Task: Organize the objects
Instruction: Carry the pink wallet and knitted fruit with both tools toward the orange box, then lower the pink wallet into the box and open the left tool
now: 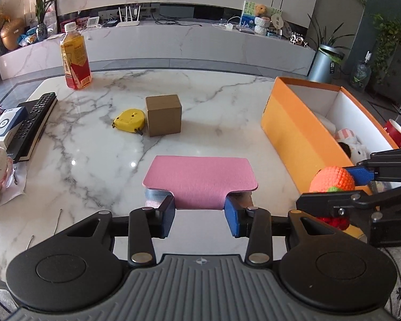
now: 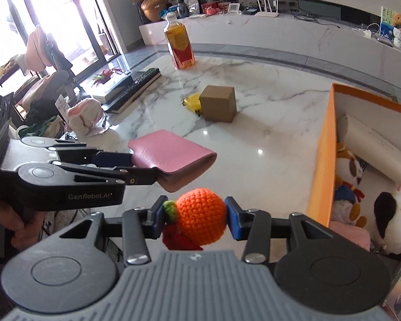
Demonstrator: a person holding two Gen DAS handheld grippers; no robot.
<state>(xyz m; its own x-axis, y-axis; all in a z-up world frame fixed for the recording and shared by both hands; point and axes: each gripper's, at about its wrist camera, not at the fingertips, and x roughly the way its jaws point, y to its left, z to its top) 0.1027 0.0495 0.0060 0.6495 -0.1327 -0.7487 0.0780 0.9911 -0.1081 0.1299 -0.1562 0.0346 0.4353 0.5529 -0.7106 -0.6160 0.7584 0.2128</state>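
The person is standing at the near edge of the marble table [image 1: 200, 93], holding a gripper in each hand, and both are carrying something. The left gripper [image 1: 200, 214] is clamping the near end of a pink wallet [image 1: 200, 176], its jaws closed on the narrow tab so that the flat body is sticking out ahead of the fingers, clear of the tabletop as seen from the right wrist. The right gripper [image 2: 195, 219] is pinching an orange crocheted ball [image 2: 201, 215] between its blue pads, jaws closed on its sides, with a green and a red knitted piece hanging at its left and underneath.

Both loads are hanging just beside the orange box [image 1: 294, 131], which is sitting along the right edge of the table with its top open; soft toys [image 2: 393, 222] are already lying inside it. I judge the box to be the collecting place, so holding both items up near its long wall looks like a carry toward the opening.

Toward the middle of the table a small cardboard cube [image 1: 163, 114] is standing with a yellow tape measure [image 1: 129, 120] touching its left side. A drink bottle [image 1: 74, 58] is standing at the far left corner, and a remote control [image 1: 34, 120] is lying on a book along the left edge, none of them packed yet
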